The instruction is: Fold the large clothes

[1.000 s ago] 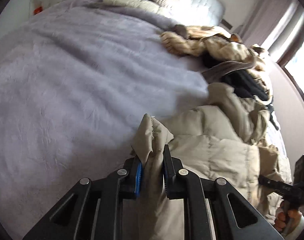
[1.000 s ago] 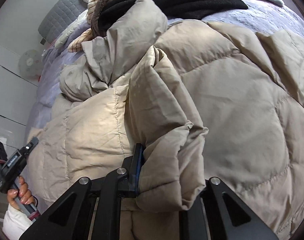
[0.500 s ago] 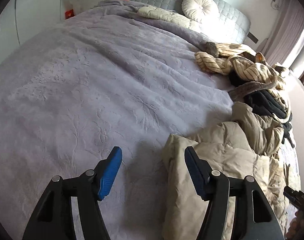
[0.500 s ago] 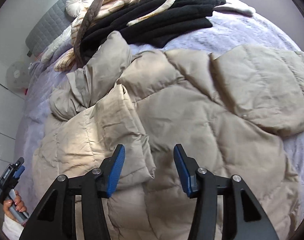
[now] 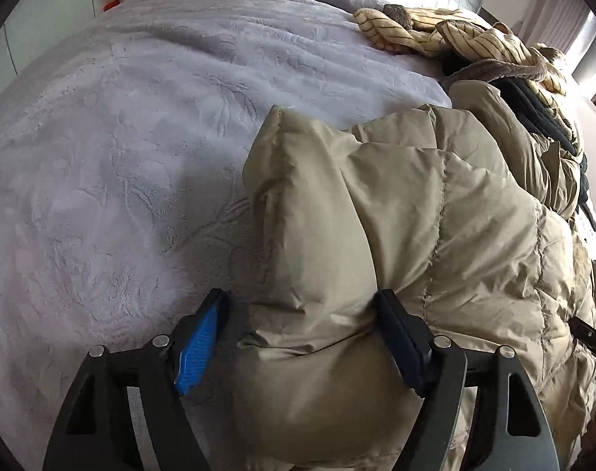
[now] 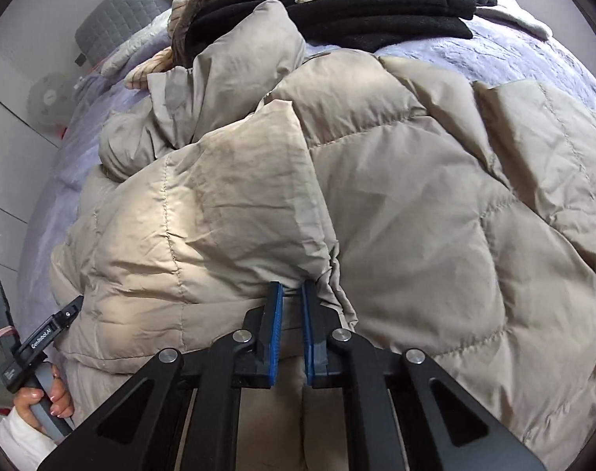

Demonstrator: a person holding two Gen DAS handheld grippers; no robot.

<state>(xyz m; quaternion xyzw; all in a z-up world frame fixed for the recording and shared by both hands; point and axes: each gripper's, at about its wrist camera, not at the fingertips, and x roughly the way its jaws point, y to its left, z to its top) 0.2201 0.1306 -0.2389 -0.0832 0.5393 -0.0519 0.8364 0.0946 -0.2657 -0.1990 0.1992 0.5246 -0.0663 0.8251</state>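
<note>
While the beige puffer coat point(image 6: 396, 196) lies spread and only partly folded at the bed's point(image 5: 121, 137) near edge, the left gripper point(image 5: 301, 337) has just been spreading around its bunched side and the right gripper point(image 6: 292, 314) pinches a fold, so most folding seems left.

claw point(image 6: 292, 294): black frame, blue pads, silver screws | handle: white lettering | sleeve point(image 6: 15, 431): white

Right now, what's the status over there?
Left hand-held gripper just opening, beige puffer jacket fold between jaws. Right hand-held gripper shut on its edge. Clothes pile beyond, not blocking.
</note>
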